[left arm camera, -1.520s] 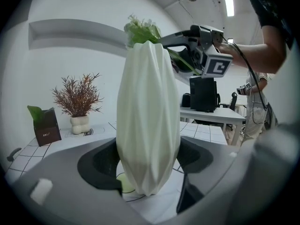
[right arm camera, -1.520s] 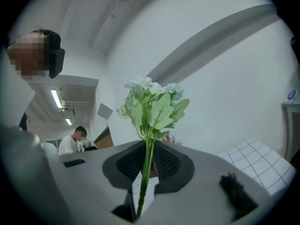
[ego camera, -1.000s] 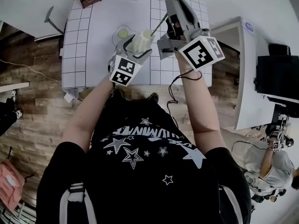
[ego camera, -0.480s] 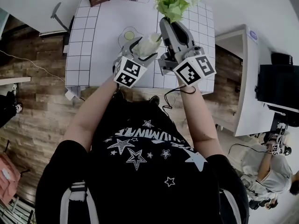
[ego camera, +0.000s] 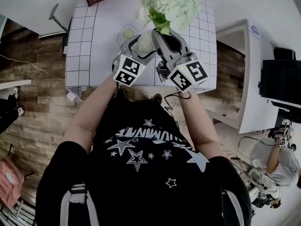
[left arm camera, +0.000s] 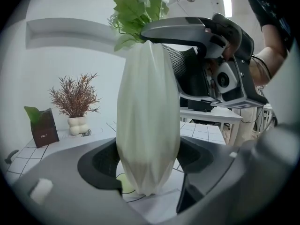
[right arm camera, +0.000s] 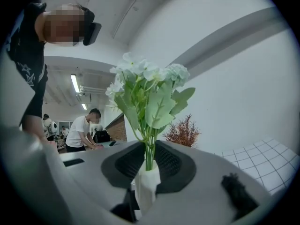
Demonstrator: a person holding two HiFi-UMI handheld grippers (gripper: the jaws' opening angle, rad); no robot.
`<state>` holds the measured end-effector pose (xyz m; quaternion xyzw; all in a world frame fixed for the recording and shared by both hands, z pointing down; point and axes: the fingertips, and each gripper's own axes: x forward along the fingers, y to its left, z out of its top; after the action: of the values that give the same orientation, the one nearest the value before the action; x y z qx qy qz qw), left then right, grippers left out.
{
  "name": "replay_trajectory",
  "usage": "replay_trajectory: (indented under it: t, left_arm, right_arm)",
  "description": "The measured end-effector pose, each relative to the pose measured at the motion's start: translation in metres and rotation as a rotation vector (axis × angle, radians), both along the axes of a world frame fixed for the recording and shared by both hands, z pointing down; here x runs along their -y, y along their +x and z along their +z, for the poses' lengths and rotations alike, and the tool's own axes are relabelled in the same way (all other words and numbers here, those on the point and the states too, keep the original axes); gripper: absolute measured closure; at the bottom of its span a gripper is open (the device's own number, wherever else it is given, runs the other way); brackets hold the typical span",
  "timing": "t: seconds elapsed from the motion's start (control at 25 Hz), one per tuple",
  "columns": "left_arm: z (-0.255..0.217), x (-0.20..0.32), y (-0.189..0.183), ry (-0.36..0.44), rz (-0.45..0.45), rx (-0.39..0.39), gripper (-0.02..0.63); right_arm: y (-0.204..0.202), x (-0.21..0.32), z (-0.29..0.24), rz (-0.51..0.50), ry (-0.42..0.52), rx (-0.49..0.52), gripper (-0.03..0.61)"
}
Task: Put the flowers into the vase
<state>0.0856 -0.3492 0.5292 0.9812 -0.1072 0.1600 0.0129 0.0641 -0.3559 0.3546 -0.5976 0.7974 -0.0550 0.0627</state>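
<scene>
Down toward the vase has come the right gripper (right arm camera: 147,161) since the earlier frames, bringing the artificial hydrangea bouquet (ego camera: 169,6) with it, so the white heads now stand over the white gridded table (ego camera: 94,55). The left gripper (ego camera: 139,45) is clamped on the belly of the white faceted vase (left arm camera: 147,121), holding it upright at the table's near half; whether its base rests on the top I cannot tell. The right jaws have just been easing apart, the green stems (right arm camera: 150,151) between them and the pads seemingly still on them, just above the vase mouth, into which the stems already run. The bouquet looks light and top-heavy, with thin, bendy stems, best held low on the bundle. The vase looks rigid, smooth and probably breakable; its widest part suits the grip.
</scene>
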Motion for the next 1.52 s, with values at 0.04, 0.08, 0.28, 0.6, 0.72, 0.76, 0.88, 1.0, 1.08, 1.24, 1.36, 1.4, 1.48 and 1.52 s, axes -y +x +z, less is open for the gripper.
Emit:
replay_trajectory:
  t: [0.04,0.08,0.28,0.6,0.72,0.76,0.88,1.0,1.08,1.24,1.36,1.4,1.48,1.52]
  left_arm:
    - [0.0,0.0,0.0,0.0,0.0,0.0,0.245]
    - [0.001,0.0,0.0,0.0,0.0,0.001,0.245]
    - [0.001,0.0,0.0,-0.001,0.003,0.004,0.245]
    - [-0.001,0.0,0.0,-0.003,0.005,-0.001,0.244]
    - [0.0,0.001,0.0,0.001,0.008,-0.001,0.244]
    - [0.0,0.001,0.0,0.0,0.008,-0.002,0.244]
    - [0.0,0.001,0.0,-0.003,0.006,-0.008,0.244]
    - [0.003,0.001,0.0,0.005,0.006,-0.018,0.244]
    - [0.004,0.002,0.0,0.011,0.009,-0.031,0.244]
    - [0.006,0.0,-0.001,-0.001,0.005,-0.014,0.241]
    - [0.005,0.0,-0.001,0.03,0.005,-0.002,0.239]
    - [0.006,-0.001,0.0,0.043,0.013,-0.001,0.239]
    - [0.006,-0.003,-0.001,0.053,0.024,-0.017,0.22]
    - [0.005,-0.003,-0.002,0.054,0.024,-0.031,0.187]
  right_arm:
    - [0.0,-0.002,0.002,0.0,-0.005,-0.003,0.502]
    - [-0.001,-0.003,0.004,-0.003,-0.012,-0.005,0.499]
    - [0.002,-0.007,0.016,-0.005,-0.057,0.0,0.452]
    - [-0.004,-0.013,0.016,0.0,-0.087,-0.052,0.39]
    - [0.002,-0.02,0.018,0.021,-0.084,-0.041,0.388]
    - [0.004,-0.023,0.019,0.029,-0.082,-0.03,0.388]
    - [0.014,-0.032,0.022,0.06,-0.08,0.023,0.388]
    - [0.024,-0.042,0.026,0.087,-0.084,0.056,0.39]
    - [0.027,-0.047,0.029,0.09,-0.089,0.06,0.39]
    - [0.032,-0.053,0.033,0.111,-0.103,0.041,0.39]
    - [0.037,-0.057,0.034,0.137,-0.106,0.047,0.39]
    - [0.039,-0.058,0.035,0.145,-0.109,0.048,0.39]
    - [0.041,-0.06,0.037,0.155,-0.114,0.048,0.39]
    - [0.042,-0.06,0.038,0.159,-0.114,0.05,0.39]
